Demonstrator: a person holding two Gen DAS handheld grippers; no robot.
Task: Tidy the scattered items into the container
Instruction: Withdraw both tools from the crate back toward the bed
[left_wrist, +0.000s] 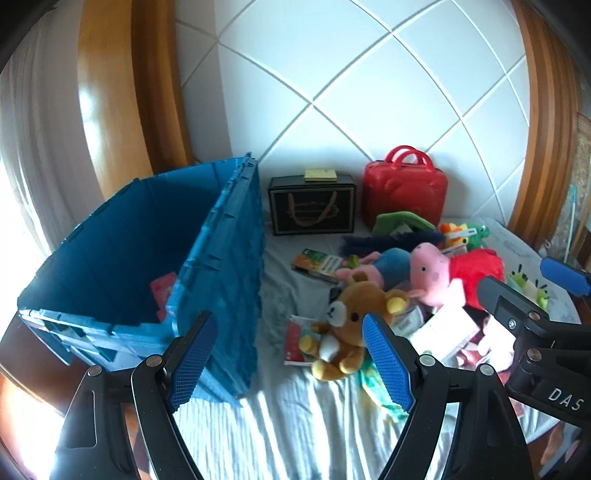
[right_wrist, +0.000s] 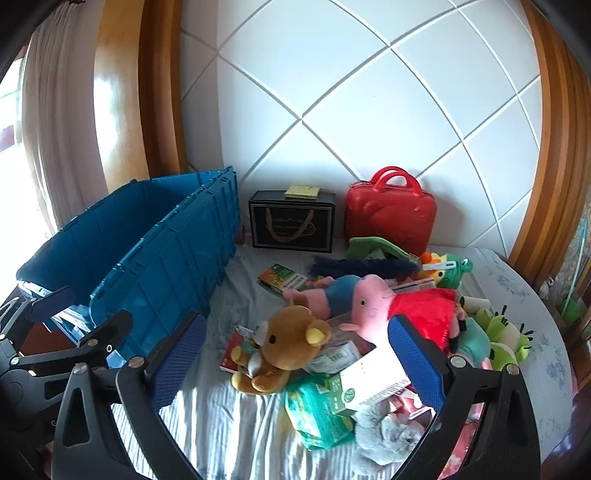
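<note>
The blue crate (left_wrist: 122, 236) stands open at the left of the bed (left_wrist: 295, 424), nearly empty, with only something red showing low inside. Almost everything is left to do: the brown bear (left_wrist: 351, 325), pink pig plush (left_wrist: 436, 277) and boxes lie heaped to its right. The left gripper (left_wrist: 291, 354) and right gripper (right_wrist: 295, 362) both hover with jaws open, holding nothing.

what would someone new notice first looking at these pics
The big blue crate stands open at the left on the bed. Right of it sprawls a heap of toys, a brown teddy bear in front and a pink pig plush in a red dress behind. A red case stands against the white padded headboard.
</note>
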